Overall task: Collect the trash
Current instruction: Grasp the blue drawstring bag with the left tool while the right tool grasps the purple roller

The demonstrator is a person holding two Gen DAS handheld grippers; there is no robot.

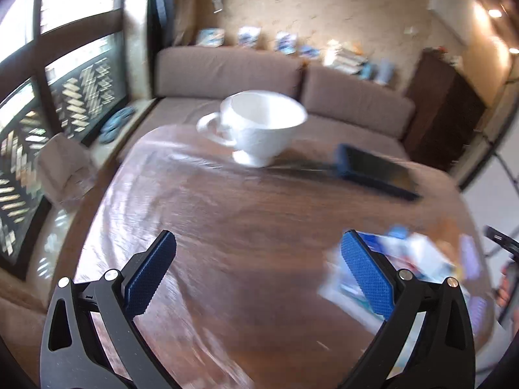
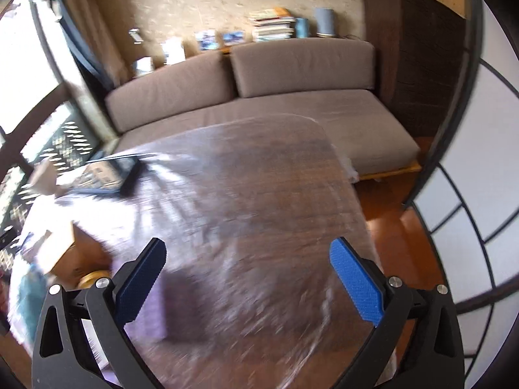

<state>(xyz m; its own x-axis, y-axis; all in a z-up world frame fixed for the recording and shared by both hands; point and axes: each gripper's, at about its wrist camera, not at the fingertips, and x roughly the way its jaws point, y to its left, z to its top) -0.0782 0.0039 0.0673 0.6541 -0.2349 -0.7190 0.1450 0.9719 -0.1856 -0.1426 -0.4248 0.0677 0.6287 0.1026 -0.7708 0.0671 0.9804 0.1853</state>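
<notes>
The left claw [image 1: 258, 278] hung wide open and empty above the worktop [image 1: 227, 201], its blue pads [image 1: 150, 274] well apart with only bare, plastic-covered wood between them. The likeliest trash, a blurred heap of paper and wrappers [image 1: 418, 259], lay at about three o'clock from it, just beside and partly behind the right-hand finger, its long axis running roughly from five to eleven o'clock, though motion blur made that uncertain. Farther out at twelve o'clock stood a white cup [image 1: 262, 126], and at one o'clock a dark tablet [image 1: 376, 170] lay flat.

The right claw [image 2: 248, 278] was likewise spread open, holding nothing, over a bare stretch of worktop. At nine o'clock from it sat a brown cardboard box [image 2: 69, 253] beside teal packaging [image 2: 27, 288] and something round and gold that I could not identify. The tablet lay at ten o'clock.

By my judgement the clutter sat between the two claws, each tilted forward and down, and the left looked nearer the paper heap.
</notes>
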